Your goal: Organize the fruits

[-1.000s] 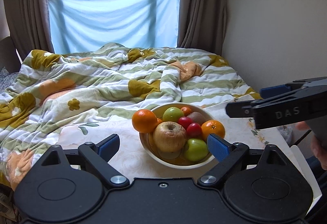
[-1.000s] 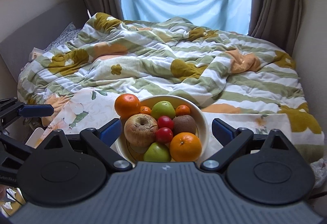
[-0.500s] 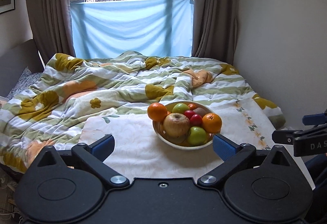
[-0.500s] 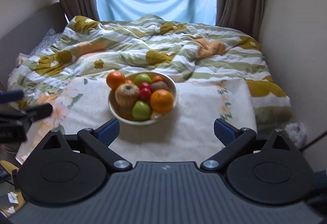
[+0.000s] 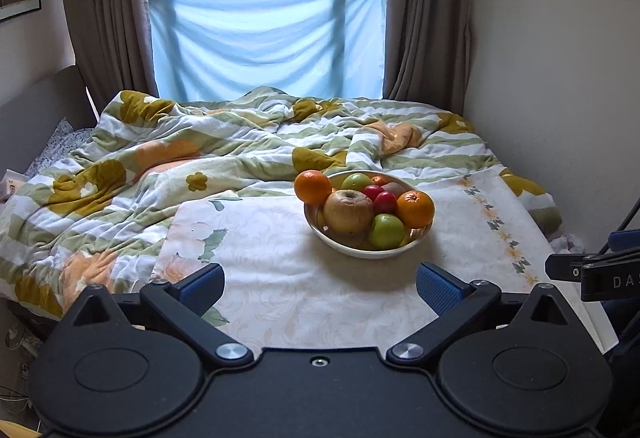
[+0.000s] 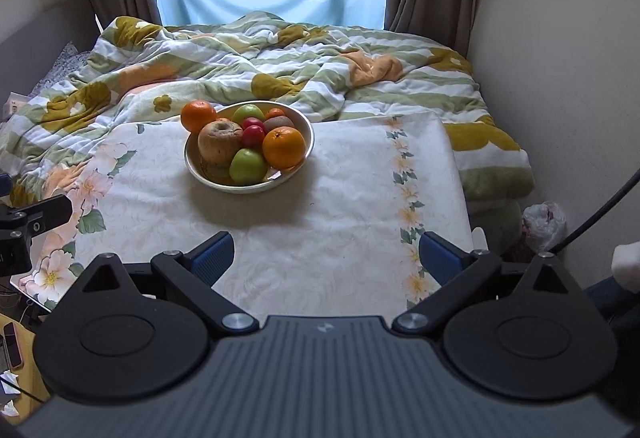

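A cream bowl [image 5: 360,248] [image 6: 200,168] full of fruit stands on a floral white cloth [image 5: 280,270] [image 6: 340,198] spread on the bed. In it lie a large brownish apple [image 5: 348,212] [image 6: 219,142], two oranges [image 5: 415,209] [image 6: 284,147], green apples [image 5: 386,231] [image 6: 248,167], small red fruits [image 5: 385,202] and a kiwi [image 6: 279,123]. My left gripper [image 5: 320,284] is open and empty, well short of the bowl. My right gripper [image 6: 326,256] is open and empty, back from the bowl and to its right.
A rumpled green, white and yellow striped duvet [image 5: 180,158] covers the bed behind the cloth. A wall [image 5: 560,78] runs along the right. A plastic bag [image 6: 544,220] lies on the floor at the right. Curtains and a blue-covered window stand at the back.
Both grippers have pulled back and up from the bowl, which now looks smaller and farther. Both stay open and empty. The fruit has not moved.
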Demonstrator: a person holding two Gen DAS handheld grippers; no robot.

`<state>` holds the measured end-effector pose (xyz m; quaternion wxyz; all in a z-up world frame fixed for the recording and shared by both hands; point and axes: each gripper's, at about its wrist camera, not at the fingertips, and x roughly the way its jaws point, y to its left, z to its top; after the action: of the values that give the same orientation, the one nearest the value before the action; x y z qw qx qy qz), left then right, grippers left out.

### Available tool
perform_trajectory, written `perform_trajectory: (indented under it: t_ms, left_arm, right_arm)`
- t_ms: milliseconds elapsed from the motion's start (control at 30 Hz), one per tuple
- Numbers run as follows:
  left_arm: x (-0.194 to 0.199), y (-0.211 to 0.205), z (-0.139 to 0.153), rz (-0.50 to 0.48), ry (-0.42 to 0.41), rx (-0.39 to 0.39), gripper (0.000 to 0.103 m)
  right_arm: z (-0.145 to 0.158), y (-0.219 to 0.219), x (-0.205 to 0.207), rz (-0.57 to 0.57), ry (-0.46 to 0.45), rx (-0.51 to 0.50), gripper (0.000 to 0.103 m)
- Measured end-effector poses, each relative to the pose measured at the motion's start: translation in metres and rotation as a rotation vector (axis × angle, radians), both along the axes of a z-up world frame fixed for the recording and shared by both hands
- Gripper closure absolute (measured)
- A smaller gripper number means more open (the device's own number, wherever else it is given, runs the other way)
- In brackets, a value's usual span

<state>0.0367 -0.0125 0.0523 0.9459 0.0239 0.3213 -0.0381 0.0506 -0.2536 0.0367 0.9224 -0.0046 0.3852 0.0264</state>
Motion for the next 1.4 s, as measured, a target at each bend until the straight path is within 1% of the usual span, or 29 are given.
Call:
perform_trajectory:
  t_ms: [367,567,733,900,1400]
  left_arm:
    - [-0.002,0.006,0.000,0.005,0.001,-0.002,0.000]
    - [-0.002,0.012,0.000,0.011,0.004,-0.017,0.000]
    - [-0.002,0.011,0.002,0.013,-0.005,-0.009,0.000]
    - [-0.002,0.013,0.003,0.010,-0.012,-0.022,0.000]
    - [-0.001,0.012,0.002,0.017,-0.006,-0.023,0.000]
  right_arm:
    - [-0.002,0.007,-0.002,-0.004,0.009,0.006,0.000]
    - [-0.002,0.009,-0.002,-0.008,0.009,0.007,0.000]
    - [0.000,0.011,-0.001,-0.010,0.005,0.006,0.000]
    - [0.002,0.013,0.000,-0.016,0.004,0.006,0.000]
    - [0.003,0.011,-0.001,-0.025,0.001,0.009,0.000]
